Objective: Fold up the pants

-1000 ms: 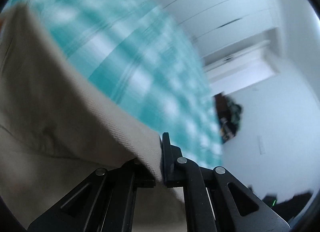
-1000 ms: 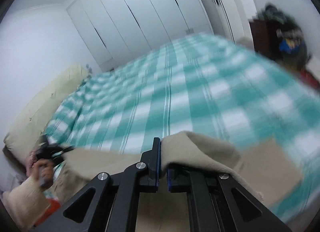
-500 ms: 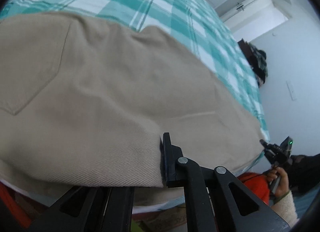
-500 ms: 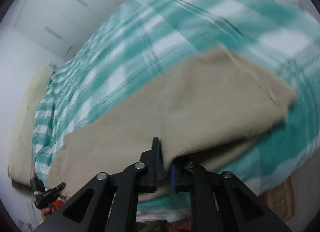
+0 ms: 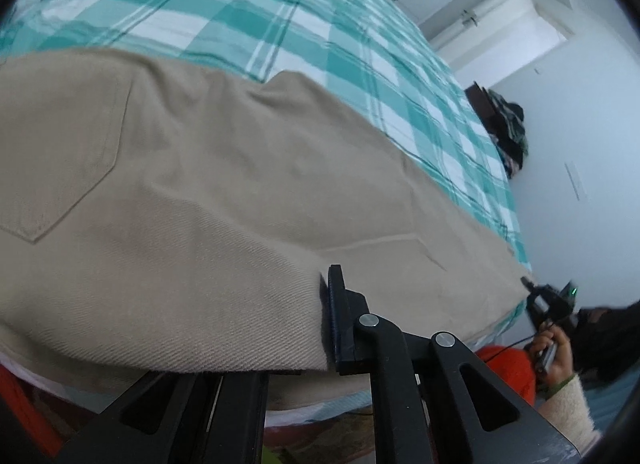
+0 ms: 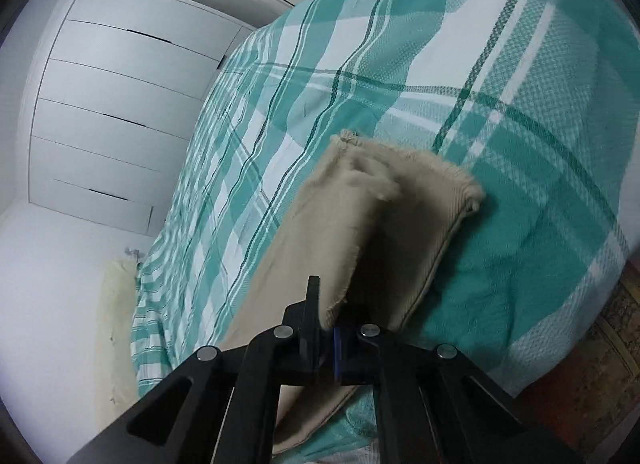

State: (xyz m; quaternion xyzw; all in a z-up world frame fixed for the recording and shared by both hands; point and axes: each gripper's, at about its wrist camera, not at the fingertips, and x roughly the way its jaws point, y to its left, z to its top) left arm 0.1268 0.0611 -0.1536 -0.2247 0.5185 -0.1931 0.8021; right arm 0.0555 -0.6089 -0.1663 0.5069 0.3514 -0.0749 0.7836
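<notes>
Beige pants lie across the near edge of a teal and white checked bed, back pocket at the left. My left gripper is shut on the pants' waist-end edge, the cloth draped over its left finger. In the right wrist view my right gripper is shut on the frayed hem of the pants, with the leg ends folded double on the bedspread. The right gripper also shows in the left wrist view, held in a hand at the far end of the pants.
White wardrobe doors stand beyond the bed. A cream pillow lies at the bed's far left. A dark cabinet with clothes stands by the wall. A patterned rug lies beside the bed.
Both grippers have carried the pants down onto the bed's near edge. The cloth now lies spread out flat, and the right gripper has swung round toward the leg hems.
</notes>
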